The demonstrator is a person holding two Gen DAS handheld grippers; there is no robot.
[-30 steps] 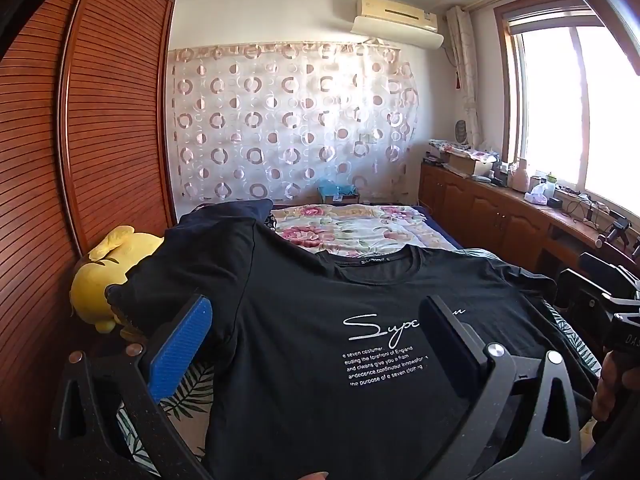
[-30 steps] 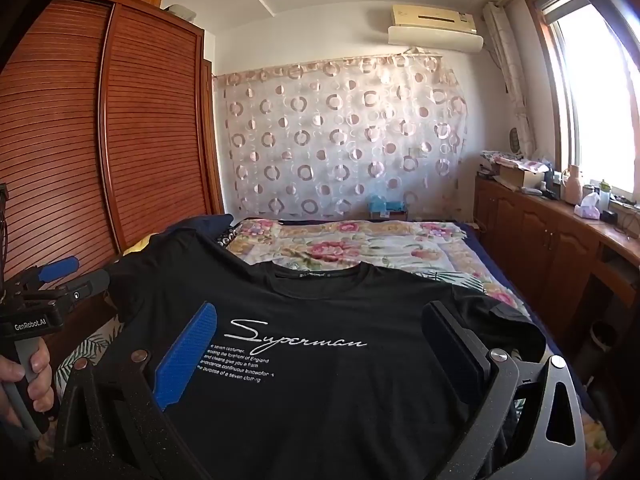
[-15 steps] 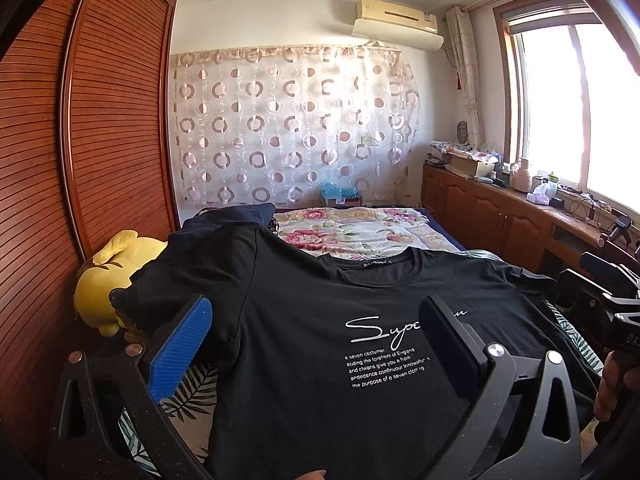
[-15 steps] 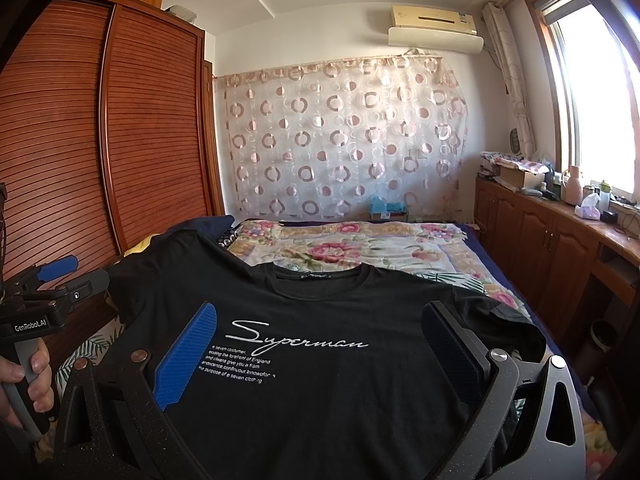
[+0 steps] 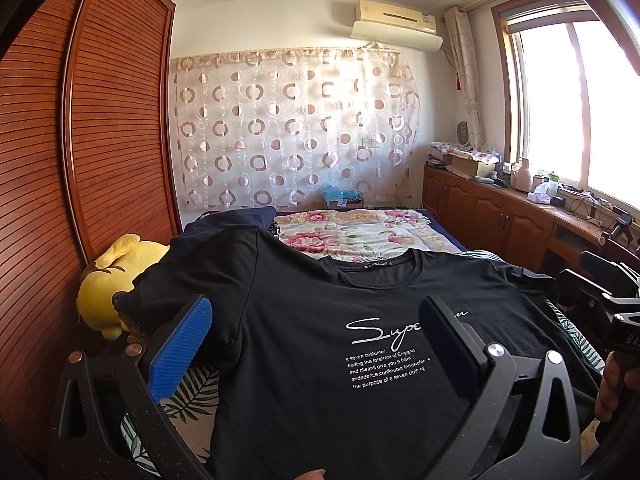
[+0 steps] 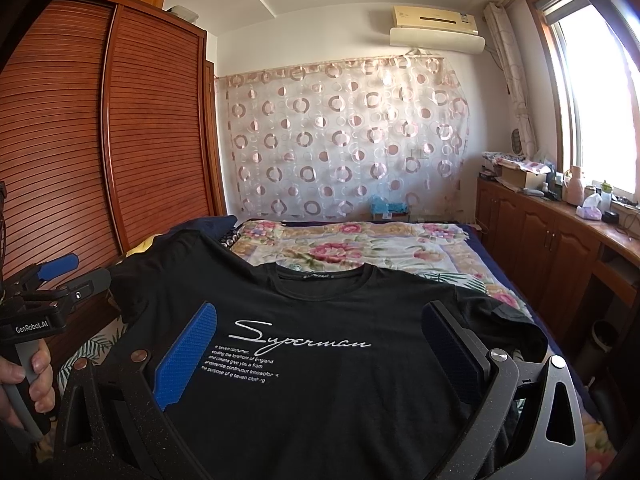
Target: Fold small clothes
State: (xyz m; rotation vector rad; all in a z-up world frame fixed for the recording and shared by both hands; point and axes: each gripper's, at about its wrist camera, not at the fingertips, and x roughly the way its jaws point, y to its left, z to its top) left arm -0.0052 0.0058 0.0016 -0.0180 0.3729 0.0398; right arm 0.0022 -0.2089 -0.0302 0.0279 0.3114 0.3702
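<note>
A: Where is the black T-shirt [image 5: 320, 340]?

B: Spread face up on the bed [image 5: 360, 232], collar toward the far curtain [image 5: 296, 128], white "Superman" script across the chest. It covers the near end of the bed; the floral quilt [image 6: 340, 248] shows beyond the collar.

A: And the left gripper [image 5: 316, 340]?

B: Its 2 fingers stand wide apart above the shirt's left half, holding nothing. The blue pad [image 5: 180, 354] sits over the shirt's left sleeve edge, the dark one over the script.

A: The right gripper [image 6: 320, 348]?

B: The same: spread wide, nothing between the fingers, the chest print in the gap. In that view the left gripper also shows at the left edge, with a hand [image 6: 28, 384] on its handle.

A: Any containers?

B: An open cardboard box [image 5: 472, 164] on the wooden counter [image 5: 520, 200] under the window; I cannot tell what is in it. A tissue pack [image 5: 540, 194] and bottles stand near it. A small blue box [image 6: 386, 208] sits at the bed's far end, contents unclear.

A: Anything beside the shirt?

B: A yellow plush toy [image 5: 108, 280] next to the wardrobe [image 5: 100, 140], just left of the sleeve.
</note>
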